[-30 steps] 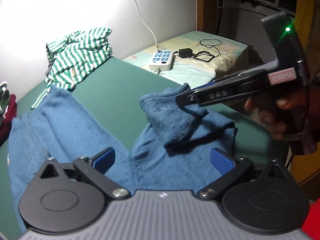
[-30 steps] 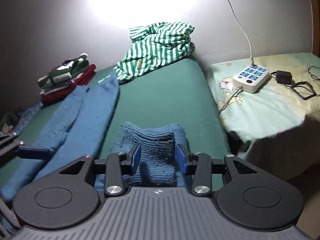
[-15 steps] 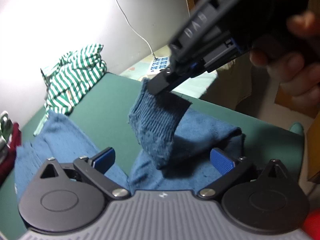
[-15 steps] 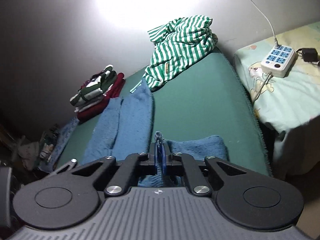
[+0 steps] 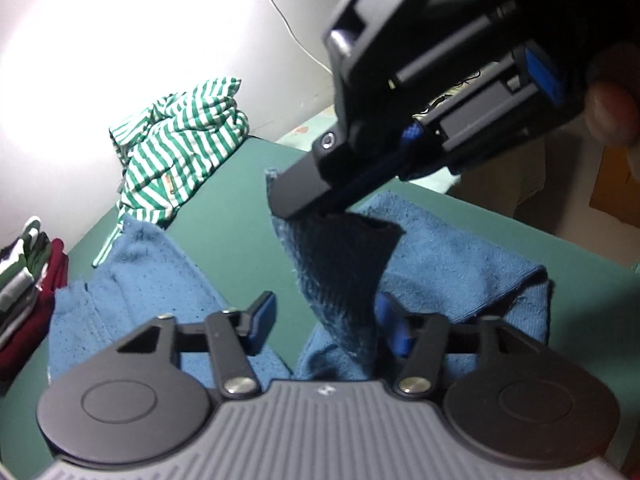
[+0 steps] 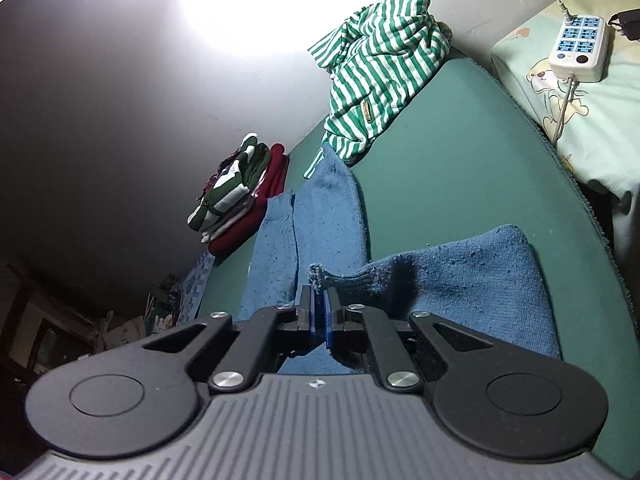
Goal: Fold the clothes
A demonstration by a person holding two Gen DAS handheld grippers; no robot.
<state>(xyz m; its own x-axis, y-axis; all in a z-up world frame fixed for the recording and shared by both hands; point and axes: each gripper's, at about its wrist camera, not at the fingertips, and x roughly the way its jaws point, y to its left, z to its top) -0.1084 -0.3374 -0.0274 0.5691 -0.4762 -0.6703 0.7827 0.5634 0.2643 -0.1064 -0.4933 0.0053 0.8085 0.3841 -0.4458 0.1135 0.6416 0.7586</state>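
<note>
The green worktop (image 6: 460, 168) had a free strip of bare surface running from its far edge at the wall toward the near side, between the two parts of the blue knitted garment (image 6: 472, 280). The long flat part of this garment lay toward the left side of the worktop, and the folded part lay near the right edge. At the far edge, against the wall, a striped green and white garment (image 6: 380, 64) was crumpled, and a stack of folded clothes (image 6: 240, 192) sat at the far left corner. Beyond the right edge stood a second surface with a pale printed cloth (image 6: 592, 128), carrying a white power strip (image 6: 580, 48). The right tool (image 6: 319, 308) was clenched on a ribbed corner of the blue garment, and in the left wrist view it (image 5: 304, 200) came in from the upper right, tilted downward, with the cloth hanging from its tip above the worktop. A fingertip of the person (image 5: 612, 112) showed on its handle. The left tool (image 5: 326, 320) pointed downward over the near part of the garment; its jaws were closing, the hanging cloth stood between them, and whether the pads already pressed on it could not be told.
</note>
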